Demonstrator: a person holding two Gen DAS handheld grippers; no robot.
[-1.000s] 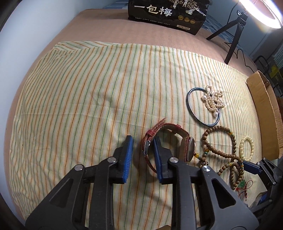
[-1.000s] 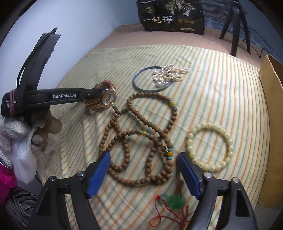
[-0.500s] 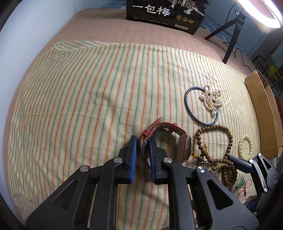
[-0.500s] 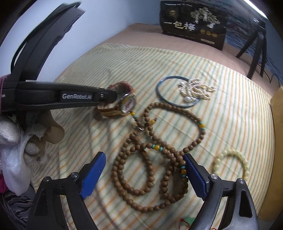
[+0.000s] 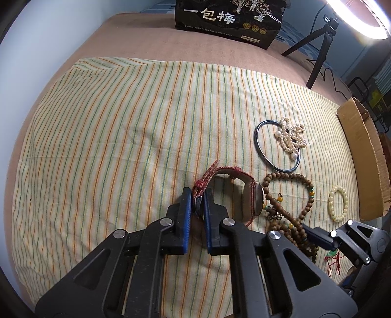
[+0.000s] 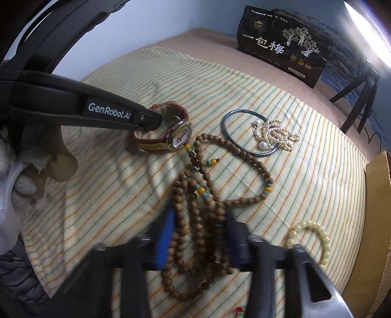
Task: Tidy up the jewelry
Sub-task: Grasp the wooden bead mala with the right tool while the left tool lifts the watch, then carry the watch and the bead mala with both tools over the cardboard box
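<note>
My left gripper (image 5: 197, 203) is shut on the red strap of a wristwatch (image 5: 254, 198), which rests on the striped cloth (image 5: 122, 137). The watch (image 6: 171, 137) also shows in the right wrist view. My right gripper (image 6: 198, 232) has its jaws closed around the bunched strands of a brown wooden bead necklace (image 6: 202, 195), which lies on the cloth. In the left wrist view the necklace (image 5: 288, 212) lies right of the watch. A blue bangle (image 5: 273, 151), a pearl strand (image 5: 292, 138) and a cream bead bracelet (image 5: 338, 206) lie further right.
A cardboard box (image 5: 364, 156) stands along the cloth's right edge. A black printed bag (image 5: 229, 17) sits at the back. A tripod (image 5: 317, 49) with a ring light stands back right. A red cord with a green pendant (image 5: 332, 259) lies near the right gripper.
My left gripper closed on the watch strap. My right gripper moved forward and down and closed around the wooden bead necklace.
</note>
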